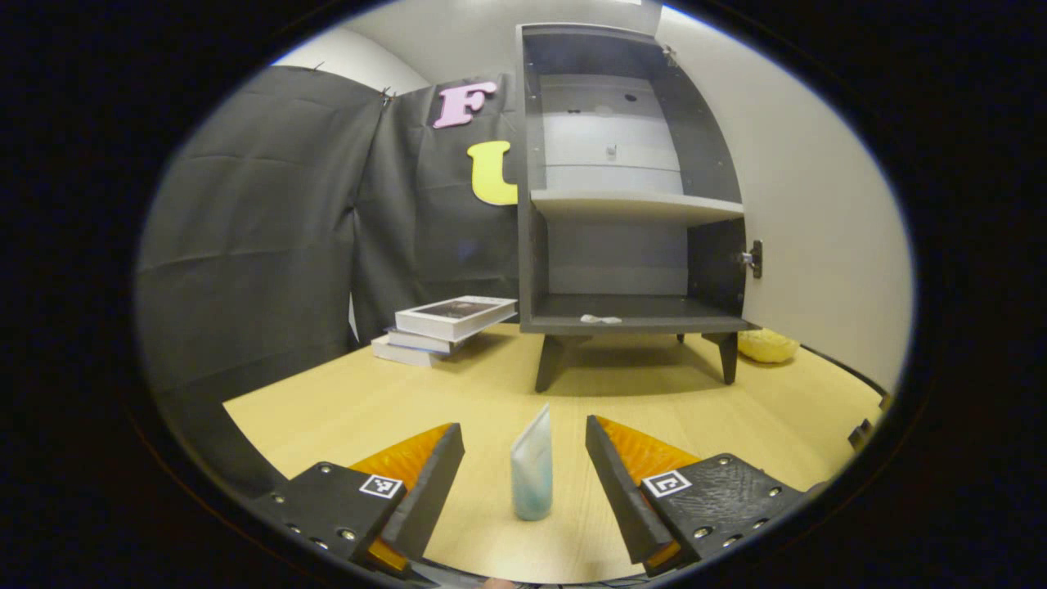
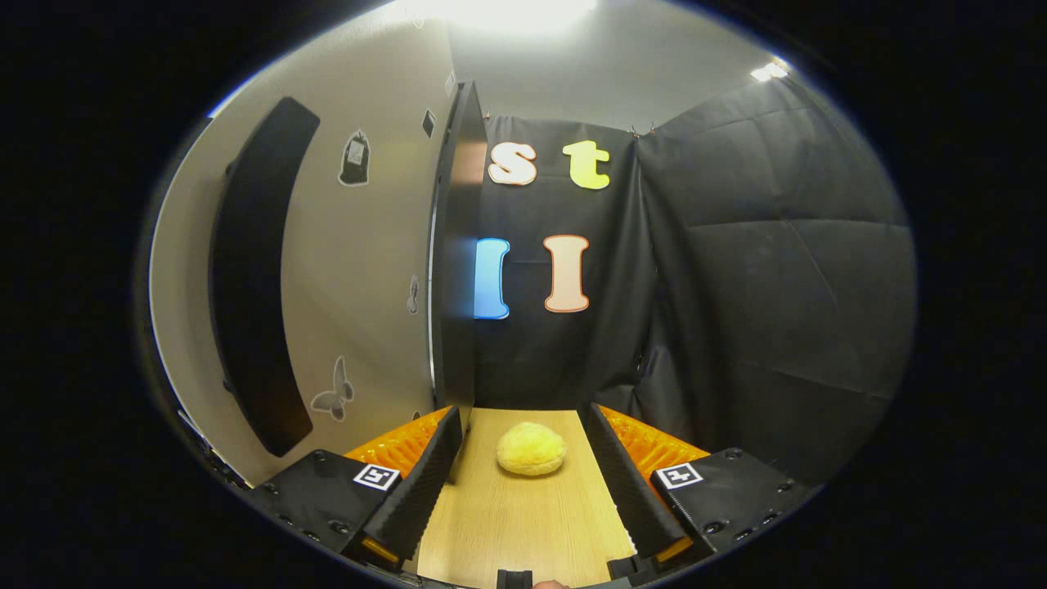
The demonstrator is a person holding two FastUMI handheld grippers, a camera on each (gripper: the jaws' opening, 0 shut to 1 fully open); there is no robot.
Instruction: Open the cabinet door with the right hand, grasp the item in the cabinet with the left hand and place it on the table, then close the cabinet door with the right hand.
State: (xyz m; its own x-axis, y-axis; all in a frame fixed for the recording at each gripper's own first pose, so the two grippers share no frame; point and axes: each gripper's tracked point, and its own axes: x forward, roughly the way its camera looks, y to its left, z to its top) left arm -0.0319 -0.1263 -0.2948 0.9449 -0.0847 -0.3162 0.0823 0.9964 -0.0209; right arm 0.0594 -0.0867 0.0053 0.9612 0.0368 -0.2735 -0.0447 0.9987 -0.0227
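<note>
- Two grippers are at work: the left gripper [image 1: 524, 458] hangs low over the table [image 1: 343, 401] with its fingers spread apart, and the right gripper [image 2: 519, 458] also has its fingers apart, closed on nothing.
- One small pale tube-like item [image 1: 532, 470], whitish with a blue-green tint, stands upright on the table between the left gripper's fingers, touching neither of them.
- One dark cabinet [image 1: 630, 204] stands on short legs at the far side of the table, its door [image 1: 818, 213] swung wide open to the right.
- Two compartments show inside, split by one light shelf [image 1: 636, 206]; a small white scrap [image 1: 601, 318] lies on the lower floor, too small to tell what it is.
- Three books [image 1: 446, 325], as far as the stack can be counted, lie piled on the table just left of the cabinet.
- One yellow rounded lump [image 1: 767, 346], perhaps a sponge or soft toy, sits on the table near the cabinet's right leg, below the open door.
- In the right gripper view the same yellow lump [image 2: 531, 448] lies on the table [image 2: 523, 523] ahead between the fingers, apart from both; the door [image 2: 327, 270] rises close on the left, edge-on, with a long dark handle [image 2: 253, 278] and small stickers.
- Light wood-grain tabletop; black cloth [image 1: 270, 229] walls the booth behind and to the sides, with a pale wall above.
</note>
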